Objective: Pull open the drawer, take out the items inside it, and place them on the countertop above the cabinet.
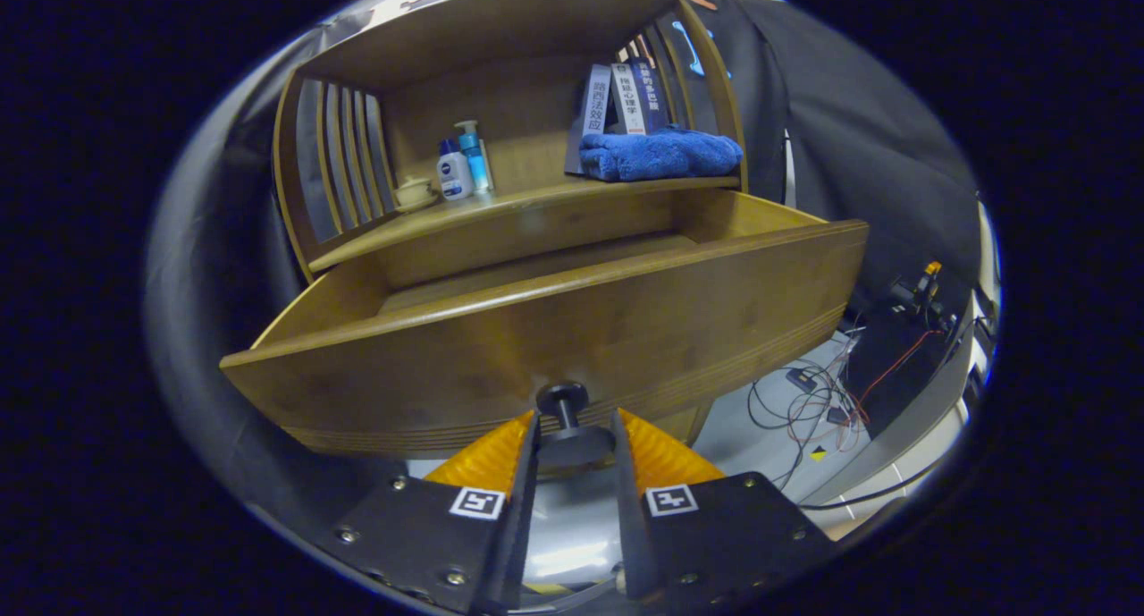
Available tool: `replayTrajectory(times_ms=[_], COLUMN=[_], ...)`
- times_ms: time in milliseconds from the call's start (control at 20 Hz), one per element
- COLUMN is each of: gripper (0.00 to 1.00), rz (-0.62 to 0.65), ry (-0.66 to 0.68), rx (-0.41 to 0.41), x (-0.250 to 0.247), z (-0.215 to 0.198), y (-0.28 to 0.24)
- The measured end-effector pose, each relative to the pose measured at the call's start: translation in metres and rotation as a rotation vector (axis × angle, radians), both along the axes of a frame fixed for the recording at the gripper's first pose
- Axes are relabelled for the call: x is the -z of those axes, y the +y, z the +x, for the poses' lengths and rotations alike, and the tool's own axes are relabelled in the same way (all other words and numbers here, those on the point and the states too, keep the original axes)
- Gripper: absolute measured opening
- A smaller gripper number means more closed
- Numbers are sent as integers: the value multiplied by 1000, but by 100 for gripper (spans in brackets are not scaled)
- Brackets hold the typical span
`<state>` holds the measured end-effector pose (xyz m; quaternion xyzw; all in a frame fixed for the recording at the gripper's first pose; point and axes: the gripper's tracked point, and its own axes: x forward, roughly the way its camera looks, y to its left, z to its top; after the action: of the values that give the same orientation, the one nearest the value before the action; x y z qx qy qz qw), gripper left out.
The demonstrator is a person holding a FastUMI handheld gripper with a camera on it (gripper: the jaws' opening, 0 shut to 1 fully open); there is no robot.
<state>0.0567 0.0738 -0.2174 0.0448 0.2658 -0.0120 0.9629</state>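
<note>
Drawer stands pulled out below the shelf board.
Gripper fingers sit either side of the drawer knob. On the shelf: cup left, two bottles beside it, towel right, books behind the towel.

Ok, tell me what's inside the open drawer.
The drawer shows only bare wooden floor at the back; its tall front panel hides the rest. The gripper is shut on the knob.
</note>
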Motion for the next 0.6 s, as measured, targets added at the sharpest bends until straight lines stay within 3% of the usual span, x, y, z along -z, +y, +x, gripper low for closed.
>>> replayTrajectory(times_ms=[300,600], gripper=[65,69], rz=[-7,-35], ry=[-86,-159], rx=[21,22], x=[-36,-84], z=[-3,14], y=[-8,-9])
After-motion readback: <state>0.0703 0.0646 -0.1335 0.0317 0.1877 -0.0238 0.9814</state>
